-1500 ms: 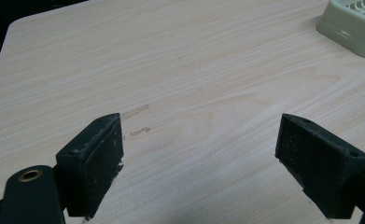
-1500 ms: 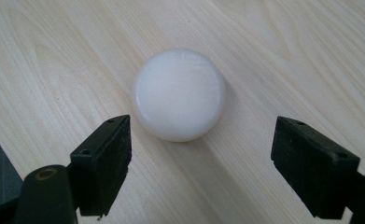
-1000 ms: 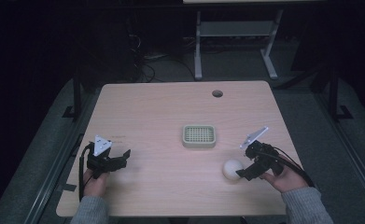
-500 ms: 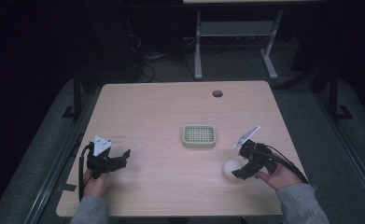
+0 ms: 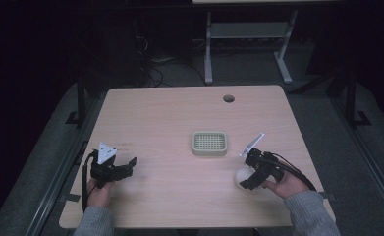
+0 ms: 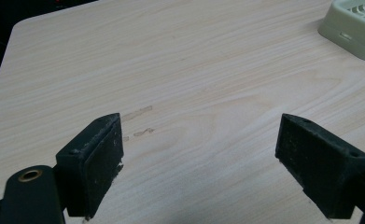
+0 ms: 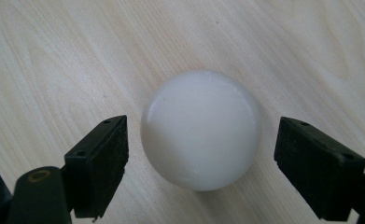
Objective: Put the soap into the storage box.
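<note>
A smooth white ball [image 7: 200, 129] rests on the wooden table [image 5: 170, 113] near its front right; in the high view the ball [image 5: 240, 176] sits just left of the person's right hand. My right gripper [image 7: 201, 163] is open, tilted down over the ball, with a jaw on each side and a gap between each jaw and the ball. That right gripper [image 5: 248, 178] shows beside the ball from above. My left gripper [image 5: 129, 165] rests at the front left, open, its jaws wide over bare wood [image 6: 199, 163]. A pale green soap dish [image 5: 209, 142] with a grid top sits mid-table.
The soap dish's corner [image 6: 357, 28] shows at the upper right of the left gripper view. A round cable hole [image 5: 228, 98] lies near the table's far edge. Faint tape marks [image 6: 138, 112] sit on the wood ahead of the left jaws. Dark floor surrounds the table.
The right gripper has tilted and lowered toward the ball, bringing its jaws to either side of it. The left gripper has stayed still.
</note>
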`<state>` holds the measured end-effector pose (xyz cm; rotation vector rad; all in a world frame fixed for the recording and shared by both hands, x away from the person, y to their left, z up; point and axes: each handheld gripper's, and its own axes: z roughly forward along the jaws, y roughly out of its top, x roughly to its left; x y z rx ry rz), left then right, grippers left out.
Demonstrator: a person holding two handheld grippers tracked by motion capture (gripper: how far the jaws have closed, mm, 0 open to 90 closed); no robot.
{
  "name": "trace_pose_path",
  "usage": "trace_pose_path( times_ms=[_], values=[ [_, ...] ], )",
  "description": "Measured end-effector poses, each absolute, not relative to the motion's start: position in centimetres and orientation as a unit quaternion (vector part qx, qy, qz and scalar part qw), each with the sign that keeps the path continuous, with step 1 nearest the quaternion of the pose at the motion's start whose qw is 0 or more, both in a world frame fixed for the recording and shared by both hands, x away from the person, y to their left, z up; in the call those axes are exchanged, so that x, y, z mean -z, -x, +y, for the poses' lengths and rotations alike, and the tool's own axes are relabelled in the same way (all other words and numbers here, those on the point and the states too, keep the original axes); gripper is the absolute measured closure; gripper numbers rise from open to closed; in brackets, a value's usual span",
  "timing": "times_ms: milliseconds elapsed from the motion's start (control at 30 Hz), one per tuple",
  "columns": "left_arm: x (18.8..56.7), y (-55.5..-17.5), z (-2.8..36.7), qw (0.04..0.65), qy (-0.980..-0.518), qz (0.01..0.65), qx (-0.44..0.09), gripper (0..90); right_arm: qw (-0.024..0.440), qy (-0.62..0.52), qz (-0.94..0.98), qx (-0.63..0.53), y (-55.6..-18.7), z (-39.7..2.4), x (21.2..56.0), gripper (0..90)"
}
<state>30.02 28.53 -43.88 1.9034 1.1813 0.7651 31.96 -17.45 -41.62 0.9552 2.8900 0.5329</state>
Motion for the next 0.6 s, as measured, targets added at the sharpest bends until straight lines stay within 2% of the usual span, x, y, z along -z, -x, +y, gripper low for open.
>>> trace_pose_path(
  times_ms=[600],
  values=[
    [43.9, -30.1, 28.6, 0.376, -0.745, 0.463, -0.298, 14.9, 0.023, -0.304, 0.942, -0.138, -32.4, -16.4, 42.9, 16.6]
  ],
)
